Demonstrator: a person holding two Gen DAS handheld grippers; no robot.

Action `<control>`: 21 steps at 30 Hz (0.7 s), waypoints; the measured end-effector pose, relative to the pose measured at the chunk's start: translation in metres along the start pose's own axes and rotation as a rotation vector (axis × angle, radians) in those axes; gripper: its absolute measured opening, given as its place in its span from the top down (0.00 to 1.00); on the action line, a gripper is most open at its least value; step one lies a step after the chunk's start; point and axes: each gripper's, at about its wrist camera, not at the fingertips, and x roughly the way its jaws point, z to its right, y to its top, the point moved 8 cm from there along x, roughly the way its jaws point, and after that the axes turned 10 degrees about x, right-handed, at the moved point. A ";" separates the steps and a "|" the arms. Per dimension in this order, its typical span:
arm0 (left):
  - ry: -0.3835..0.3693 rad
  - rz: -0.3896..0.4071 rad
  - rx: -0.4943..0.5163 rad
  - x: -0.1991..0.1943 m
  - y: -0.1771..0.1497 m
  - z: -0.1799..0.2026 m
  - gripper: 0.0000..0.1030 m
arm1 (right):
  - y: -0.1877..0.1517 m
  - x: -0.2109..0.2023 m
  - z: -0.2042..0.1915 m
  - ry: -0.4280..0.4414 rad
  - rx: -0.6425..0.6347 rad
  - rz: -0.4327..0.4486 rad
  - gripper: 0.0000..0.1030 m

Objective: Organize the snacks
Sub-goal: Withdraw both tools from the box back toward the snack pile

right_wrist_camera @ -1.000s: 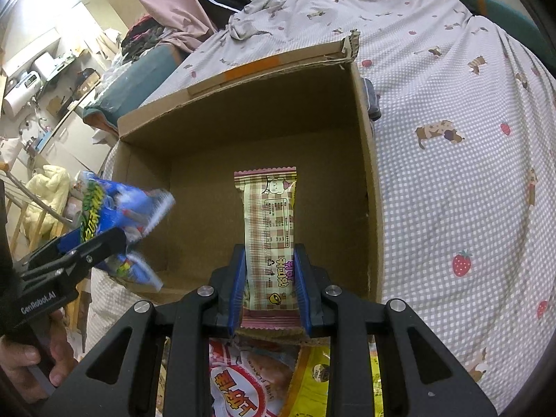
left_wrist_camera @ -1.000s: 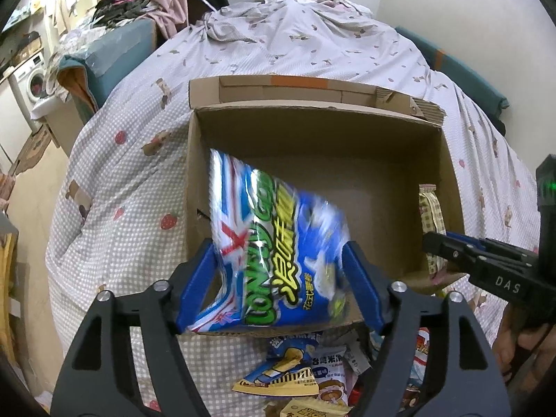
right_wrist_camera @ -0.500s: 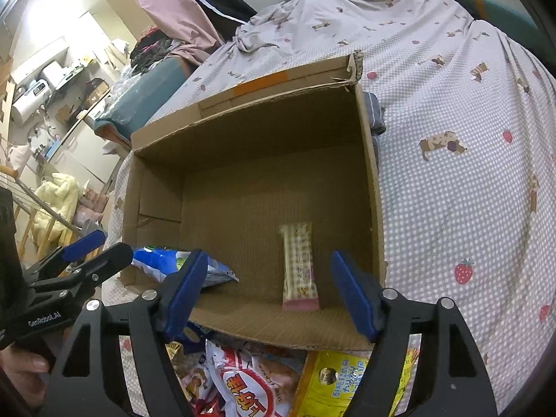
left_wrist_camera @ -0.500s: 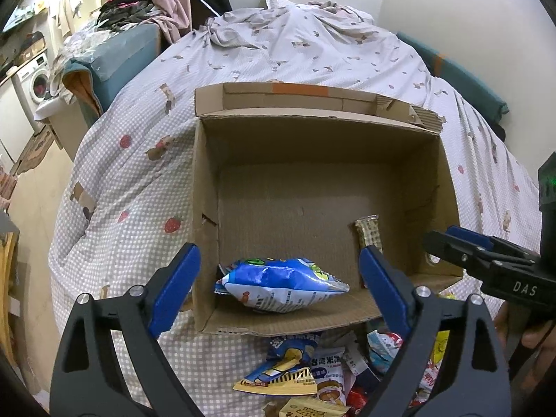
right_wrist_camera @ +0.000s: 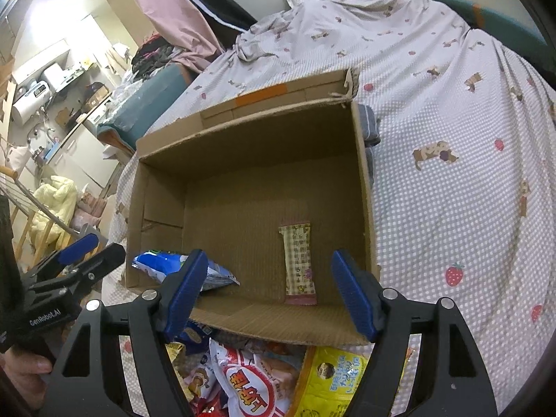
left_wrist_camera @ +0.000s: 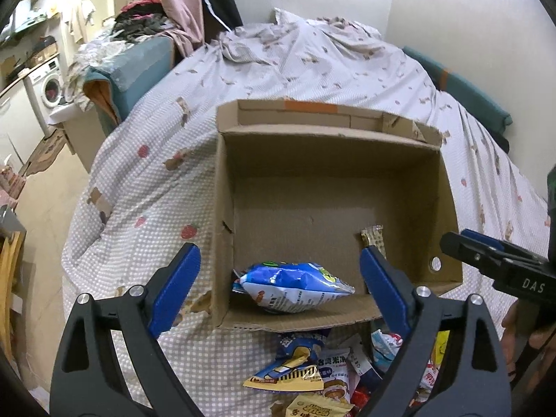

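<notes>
Cardboard box (left_wrist_camera: pixel 448 187) on the bed (left_wrist_camera: pixel 146 187) holds the blue snack bag (left_wrist_camera: pixel 295 286) in its near left corner and the checked bar (right_wrist_camera: pixel 298 260) by its right wall; left gripper (left_wrist_camera: pixel 279 286) and right gripper (right_wrist_camera: pixel 267 290) both gape, holding nothing, their jaws having just been opening

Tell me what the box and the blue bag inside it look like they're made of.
Box: plain brown corrugated cardboard, matte; ragged torn edges and folded flaps show it. Blue bag: apparently thin plastic film, glossy; it crinkles and catches highlights.
</notes>
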 end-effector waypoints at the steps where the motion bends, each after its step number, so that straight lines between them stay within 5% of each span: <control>1: 0.001 0.003 -0.009 -0.003 0.000 -0.002 0.12 | 0.000 -0.004 -0.001 0.004 0.002 0.007 0.26; 4: 0.013 0.030 -0.049 -0.014 0.001 -0.011 0.10 | 0.000 -0.016 -0.002 0.023 0.008 0.017 0.25; 6: 0.027 0.046 -0.063 -0.023 0.002 -0.014 0.00 | 0.000 -0.027 -0.007 0.056 0.010 0.034 0.20; 11: 0.012 0.070 -0.052 -0.043 0.001 -0.010 0.00 | -0.002 -0.057 -0.016 0.086 -0.025 0.101 0.03; 21: 0.053 0.068 -0.027 -0.070 -0.029 -0.002 0.00 | -0.022 -0.102 0.000 0.018 -0.002 0.189 0.01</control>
